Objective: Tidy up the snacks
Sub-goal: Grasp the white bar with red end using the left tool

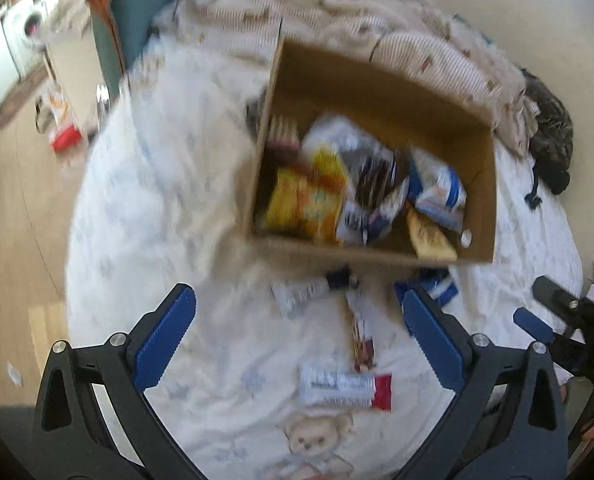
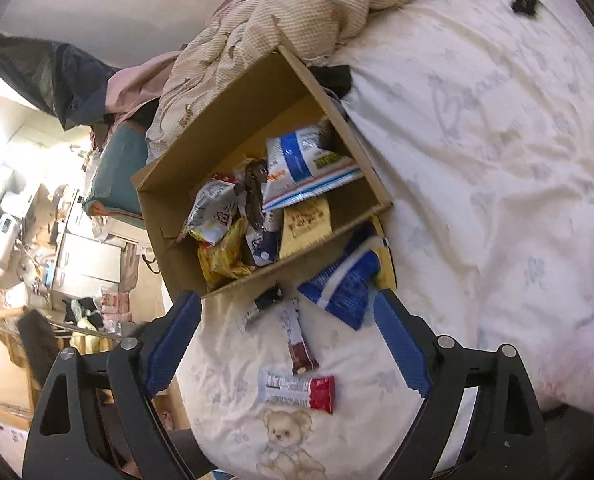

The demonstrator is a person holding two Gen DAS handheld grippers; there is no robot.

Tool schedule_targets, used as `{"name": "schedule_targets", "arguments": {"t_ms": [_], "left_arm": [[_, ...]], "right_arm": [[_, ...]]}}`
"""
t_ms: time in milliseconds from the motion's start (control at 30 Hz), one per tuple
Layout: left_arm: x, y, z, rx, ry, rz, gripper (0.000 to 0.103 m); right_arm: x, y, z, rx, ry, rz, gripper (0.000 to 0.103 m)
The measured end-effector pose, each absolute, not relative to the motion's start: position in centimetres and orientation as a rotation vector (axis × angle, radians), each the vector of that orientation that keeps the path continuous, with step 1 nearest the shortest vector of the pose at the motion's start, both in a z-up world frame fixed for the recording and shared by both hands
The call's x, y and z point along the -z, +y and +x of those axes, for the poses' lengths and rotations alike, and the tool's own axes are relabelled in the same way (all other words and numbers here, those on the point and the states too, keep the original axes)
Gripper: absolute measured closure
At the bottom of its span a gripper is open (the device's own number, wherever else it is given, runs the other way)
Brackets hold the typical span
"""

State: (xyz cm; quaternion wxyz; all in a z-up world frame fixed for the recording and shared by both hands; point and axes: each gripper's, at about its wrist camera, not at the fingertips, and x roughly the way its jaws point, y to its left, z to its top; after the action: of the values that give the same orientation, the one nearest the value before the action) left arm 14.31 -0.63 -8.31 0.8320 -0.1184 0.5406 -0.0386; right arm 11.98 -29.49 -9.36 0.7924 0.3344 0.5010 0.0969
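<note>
We hold left gripper (image 1: 299,330) and right gripper (image 2: 287,334) with jaws wide apart, both empty. Cardboard box (image 2: 169,216) ahead of claws, already half full of snacks. Red-ended bar (image 2: 295,393) lies between right fingers, brown bar (image 2: 297,336) just beyond, blue packet (image 2: 343,284) near box wall. We judge: collecting step. Next move needs descent over one bar, then closing.

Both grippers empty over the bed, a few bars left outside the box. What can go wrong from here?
1. The white-and-red bar lies flat on the soft bedsheet; open fingers could pinch fabric along with it.
2. The blue packet sits against the right gripper's finger, so closing may nudge it.
3. The cardboard box is piled high; another drop could slide back out. The left gripper crowds the same bars.
</note>
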Motion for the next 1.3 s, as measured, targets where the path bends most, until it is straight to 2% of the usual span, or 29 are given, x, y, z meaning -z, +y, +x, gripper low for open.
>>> {"name": "schedule_targets", "arguments": {"t_ms": [300,500,733,833,933,1000,1033,1067,1100,1167,1200,1233,1300], "left_arm": [[18.3,-7.6,12.9,0.235,1.521,-0.171,0.001],[21.4,-11.6,11.6,0.234,1.562,0.026,0.000],[21.7,-13.0,10.3,0.184,1.544,0.063,0.000],[22.3,-14.5,8.9,0.176,1.556,0.173,0.000],[22.3,-14.3,8.6,0.183,1.558,0.129,0.001],[21.9,-13.7,8.6,0.180,1.547,0.111,0.012],[21.6,-13.5,8.5,0.174,1.543,0.101,0.023],[21.1,-13.3,8.4,0.169,1.531,0.092,0.037],[20.9,-13.2,8.4,0.170,1.524,0.092,0.046],[20.2,-12.8,8.0,0.190,1.514,0.080,0.079],[19.9,-12.7,7.9,0.195,1.512,0.078,0.084],[19.7,-12.6,7.7,0.203,1.511,0.075,0.095],[19.2,-12.7,7.5,0.219,1.510,0.068,0.097]], "right_arm": [[10.1,-31.0,11.5,-0.168,1.089,0.717,0.013],[10.4,-32.2,11.1,-0.145,1.088,0.740,0.013],[10.9,-32.1,11.5,-0.132,1.109,0.745,0.013],[10.9,-31.5,11.7,-0.140,1.114,0.725,0.013],[10.7,-30.9,11.7,-0.142,1.115,0.684,0.013],[10.7,-30.6,11.7,-0.142,1.117,0.668,0.013],[10.7,-30.6,11.7,-0.143,1.117,0.668,0.013],[10.7,-30.6,11.7,-0.142,1.116,0.668,0.013],[10.7,-30.6,11.7,-0.143,1.117,0.667,0.013],[10.7,-30.6,11.7,-0.143,1.115,0.663,0.013],[10.7,-30.5,11.7,-0.144,1.115,0.661,0.013],[10.7,-30.4,11.7,-0.146,1.117,0.659,0.013],[10.7,-30.2,11.6,-0.151,1.120,0.658,0.013]]}}
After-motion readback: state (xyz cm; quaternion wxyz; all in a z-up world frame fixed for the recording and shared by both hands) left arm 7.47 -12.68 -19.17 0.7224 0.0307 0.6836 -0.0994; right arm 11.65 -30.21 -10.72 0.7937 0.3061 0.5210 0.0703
